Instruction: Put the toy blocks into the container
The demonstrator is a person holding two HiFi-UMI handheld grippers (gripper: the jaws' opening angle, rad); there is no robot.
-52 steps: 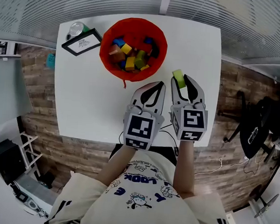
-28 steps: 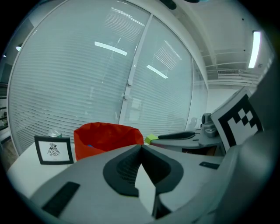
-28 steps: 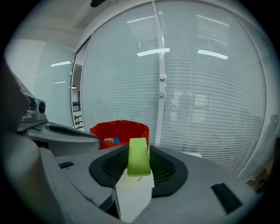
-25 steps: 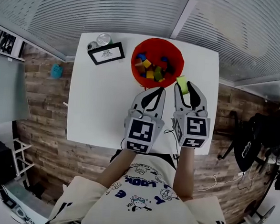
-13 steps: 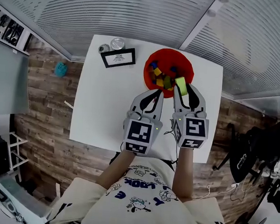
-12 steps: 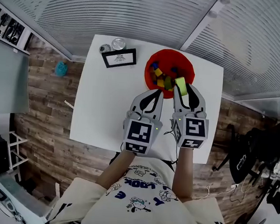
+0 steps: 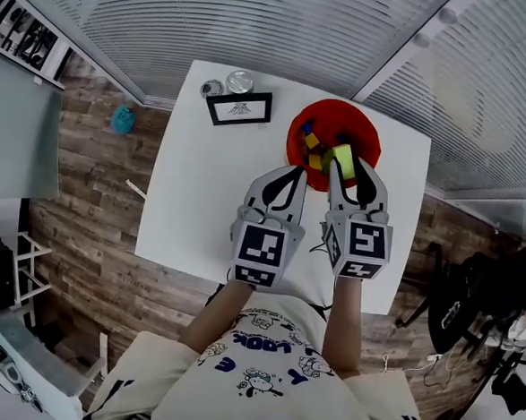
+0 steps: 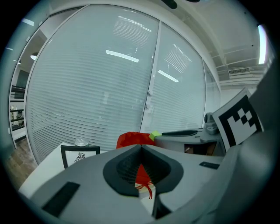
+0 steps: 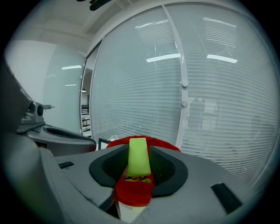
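A red soft container (image 7: 358, 135) with several coloured blocks inside stands at the table's far right. My right gripper (image 7: 348, 164) is shut on a lime-green block (image 7: 342, 158) and holds it over the container's near rim. In the right gripper view the green block (image 9: 138, 156) stands upright between the jaws, with the red container (image 9: 131, 192) just below and beyond it. My left gripper (image 7: 296, 170) is shut and empty, just left of the right one, short of the container. The left gripper view shows its jaws closed (image 8: 141, 147) with the container (image 8: 131, 139) ahead.
A black picture frame (image 7: 239, 109) and a small metal can (image 7: 240, 80) stand at the far left of the white table (image 7: 201, 200). Window blinds lie behind the table. Wood-plank floor surrounds it.
Both grippers have moved forward toward the container. The green block, held beside the container before, now hangs over its near rim. The left gripper stays shut.
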